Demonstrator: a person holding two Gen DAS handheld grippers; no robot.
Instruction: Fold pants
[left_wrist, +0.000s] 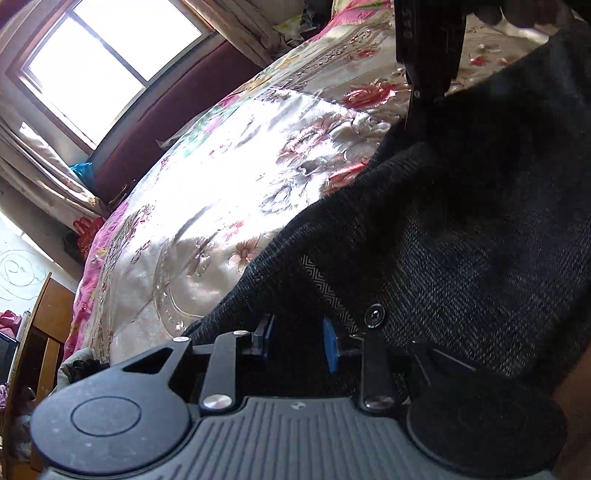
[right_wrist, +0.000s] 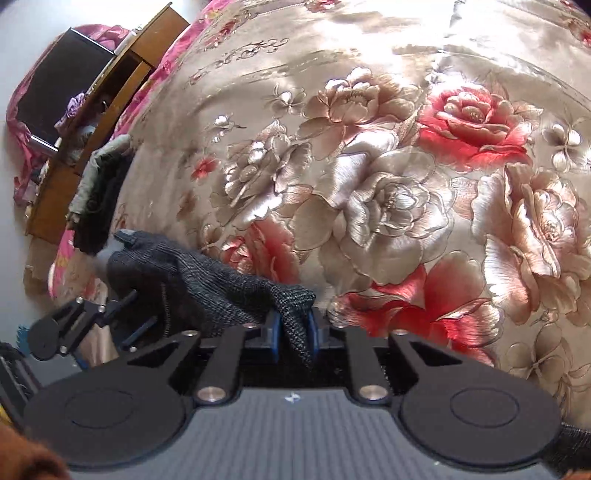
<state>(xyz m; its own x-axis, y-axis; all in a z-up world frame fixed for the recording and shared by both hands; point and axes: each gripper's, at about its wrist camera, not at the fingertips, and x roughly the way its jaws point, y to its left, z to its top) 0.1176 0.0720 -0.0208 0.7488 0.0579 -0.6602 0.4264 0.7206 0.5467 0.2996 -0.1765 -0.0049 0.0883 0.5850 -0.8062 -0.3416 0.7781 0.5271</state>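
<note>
Between the blue fingers (left_wrist: 269, 338) of the left gripper (left_wrist: 300, 341), the dark pants (left_wrist: 461, 240) are pinched, spreading ahead over the flowered bed cover (left_wrist: 221, 177). In the right view, the right gripper (right_wrist: 294, 332) holds a pants edge (right_wrist: 236, 291) tightly; the cloth stretches leftward to the other gripper.

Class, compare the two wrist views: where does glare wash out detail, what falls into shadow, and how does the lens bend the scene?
Left wrist: the bright window blows out, sun glare whitens the floral satin bedspread, and the dark grey woven pants sit in shadow. Right wrist: softer sheen on the bedspread; fisheye curves it and tilts the wooden cabinet.
</note>
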